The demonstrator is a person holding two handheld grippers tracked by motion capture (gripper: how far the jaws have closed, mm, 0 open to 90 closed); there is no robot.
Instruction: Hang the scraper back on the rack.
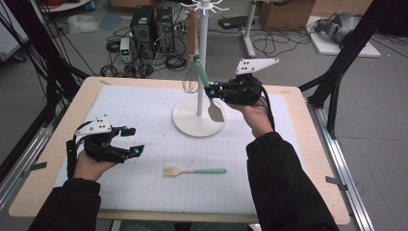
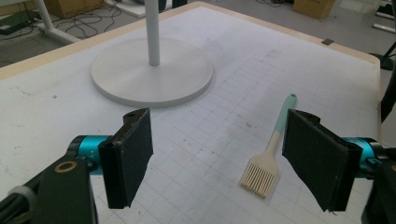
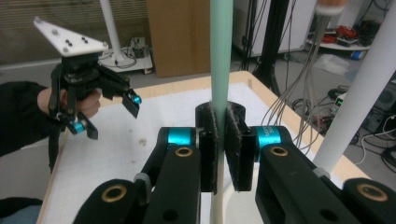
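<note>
A spatula (image 1: 215,111) with a mint-green handle and a beige blade hangs upright beside the white stand's pole (image 1: 202,57), its blade above the round base (image 1: 190,124). My right gripper (image 1: 210,91) is shut on the handle; in the right gripper view the pads (image 3: 209,149) clamp the green handle (image 3: 220,70). A pastry brush (image 1: 192,171) with pale bristles and a green handle lies flat on the mat. My left gripper (image 1: 133,140) hovers open at the left with nothing between its jaws. In the left gripper view the brush (image 2: 266,165) lies on the mat beyond the open left gripper (image 2: 219,163).
A wire whisk (image 1: 191,82) with a wooden handle hangs from the stand's top hooks behind the spatula. A white gridded mat (image 1: 144,115) covers the wooden table (image 1: 317,159). Cables, computer boxes and black frame legs stand on the floor beyond.
</note>
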